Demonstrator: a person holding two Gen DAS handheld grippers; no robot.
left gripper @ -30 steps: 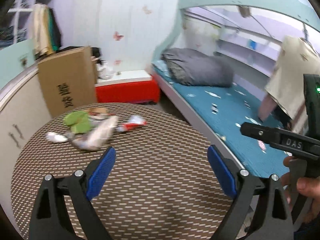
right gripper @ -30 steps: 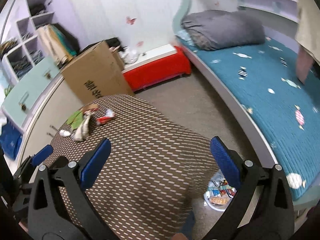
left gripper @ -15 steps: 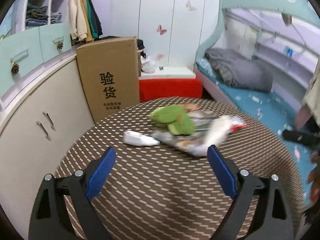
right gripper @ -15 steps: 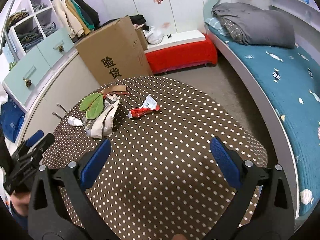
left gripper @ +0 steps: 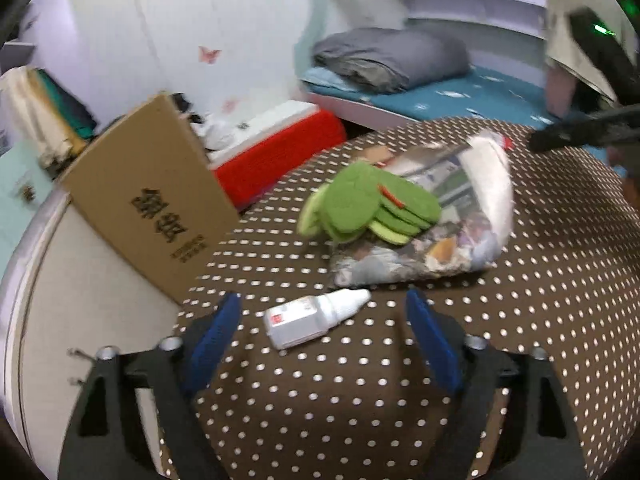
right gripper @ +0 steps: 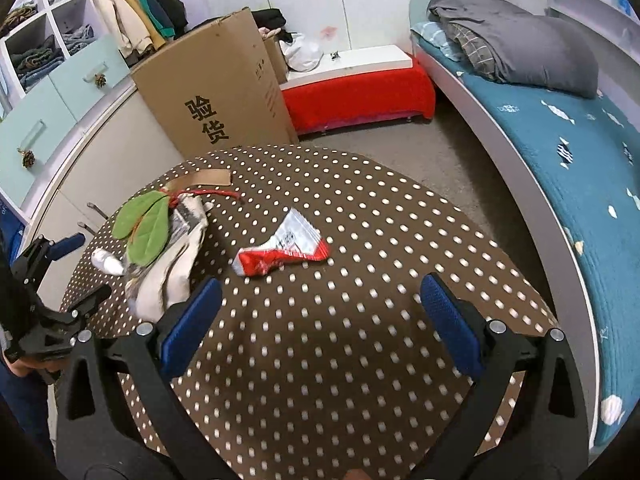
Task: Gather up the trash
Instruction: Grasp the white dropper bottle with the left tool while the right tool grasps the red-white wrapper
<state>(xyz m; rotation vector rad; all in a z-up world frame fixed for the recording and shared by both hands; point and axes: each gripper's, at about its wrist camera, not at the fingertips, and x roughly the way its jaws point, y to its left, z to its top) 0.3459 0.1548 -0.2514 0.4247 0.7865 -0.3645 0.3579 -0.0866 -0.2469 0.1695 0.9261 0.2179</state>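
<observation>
Hovering with your left gripper (left gripper: 322, 334) spread wide, you had the small white dropper bottle (left gripper: 314, 317) lying low in the frame on the counter (left gripper: 560, 280), looking light, rigid and slick, best pinched across its body.

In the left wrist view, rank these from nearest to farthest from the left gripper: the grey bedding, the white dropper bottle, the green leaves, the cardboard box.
From the left gripper:
1. white dropper bottle, on the table just between the fingertips.
2. green leaves, ahead on the crumpled bag.
3. cardboard box, off the table's left edge, leaning on the cabinet.
4. grey bedding, on the bed at the back.
</observation>
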